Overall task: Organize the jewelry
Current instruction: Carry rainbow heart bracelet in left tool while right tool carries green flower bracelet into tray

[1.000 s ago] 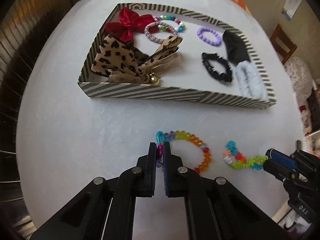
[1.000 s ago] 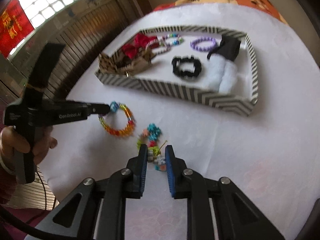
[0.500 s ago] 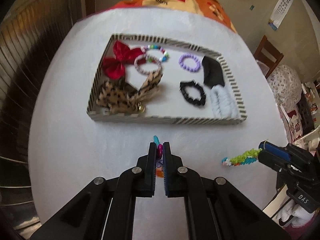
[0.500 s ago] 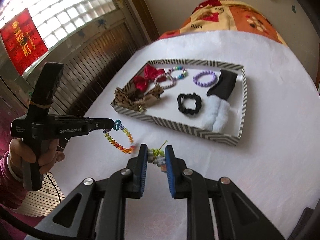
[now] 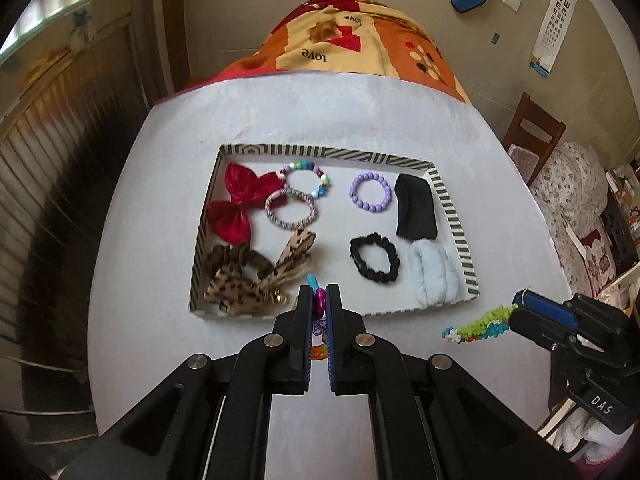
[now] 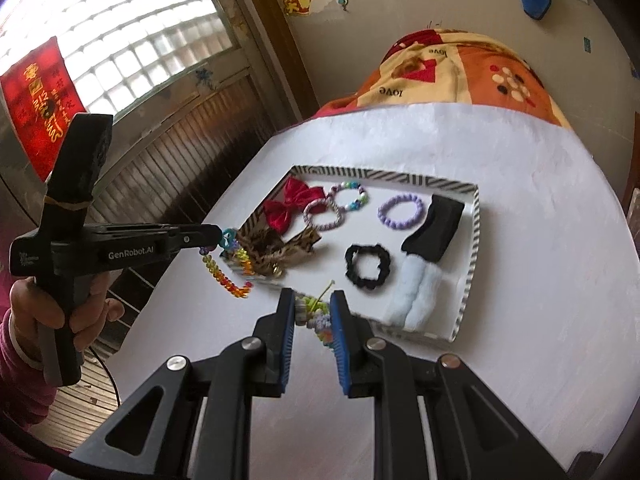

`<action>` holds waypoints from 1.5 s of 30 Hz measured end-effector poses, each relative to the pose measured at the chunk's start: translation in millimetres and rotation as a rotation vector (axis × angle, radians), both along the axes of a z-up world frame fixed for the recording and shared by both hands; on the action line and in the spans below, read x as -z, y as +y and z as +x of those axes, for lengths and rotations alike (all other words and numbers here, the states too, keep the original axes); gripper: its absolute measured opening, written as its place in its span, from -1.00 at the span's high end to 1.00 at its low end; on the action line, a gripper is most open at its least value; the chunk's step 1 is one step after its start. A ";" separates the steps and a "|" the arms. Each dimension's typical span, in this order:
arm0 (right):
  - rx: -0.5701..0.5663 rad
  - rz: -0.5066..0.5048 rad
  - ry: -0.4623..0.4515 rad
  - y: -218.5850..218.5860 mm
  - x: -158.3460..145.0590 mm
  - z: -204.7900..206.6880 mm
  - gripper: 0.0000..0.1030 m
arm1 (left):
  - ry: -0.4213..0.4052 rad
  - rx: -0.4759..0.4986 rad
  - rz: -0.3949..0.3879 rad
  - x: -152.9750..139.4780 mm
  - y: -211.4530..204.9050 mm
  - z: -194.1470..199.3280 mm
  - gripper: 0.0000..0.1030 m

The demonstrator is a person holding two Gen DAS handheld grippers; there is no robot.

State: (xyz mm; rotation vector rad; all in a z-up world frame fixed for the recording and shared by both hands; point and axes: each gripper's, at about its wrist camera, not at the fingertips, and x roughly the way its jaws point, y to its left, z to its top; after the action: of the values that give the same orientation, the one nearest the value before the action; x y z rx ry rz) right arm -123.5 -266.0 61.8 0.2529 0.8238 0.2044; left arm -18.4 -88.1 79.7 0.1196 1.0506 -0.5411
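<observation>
My left gripper [image 5: 319, 300] is shut on a rainbow bead bracelet [image 6: 226, 270], which hangs from its tips [image 6: 218, 236] above the table near the tray's front left corner. My right gripper [image 6: 313, 308] is shut on a green and multicoloured bead bracelet [image 5: 478, 326], held in the air before the tray's front edge. The striped tray [image 5: 454, 216] on the white table holds a red bow [image 5: 236, 206], a leopard bow [image 5: 256, 276], a purple bracelet [image 5: 370, 198], a black scrunchie [image 5: 374, 258] and other pieces.
The white round table [image 5: 320, 112] has an orange blanket [image 5: 360, 44] at its far end. A wooden chair [image 5: 534, 136] and cluttered furniture stand to the right. Wooden panelling and a window are on the left.
Both grippers have lifted their bracelets off the table and risen well above it, toward the tray. The tray's contents have not moved.
</observation>
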 end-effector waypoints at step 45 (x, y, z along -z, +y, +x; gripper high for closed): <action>-0.102 0.034 0.221 -11.8 94.6 220.1 0.64 | 0.187 -0.118 0.089 103.0 -26.5 73.6 1.00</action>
State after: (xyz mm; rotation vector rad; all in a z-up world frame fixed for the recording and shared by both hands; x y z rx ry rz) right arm 96.6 -277.8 -32.8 0.2686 1.0540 0.2892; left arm 55.1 -114.6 -23.3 0.0859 1.2565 -0.4043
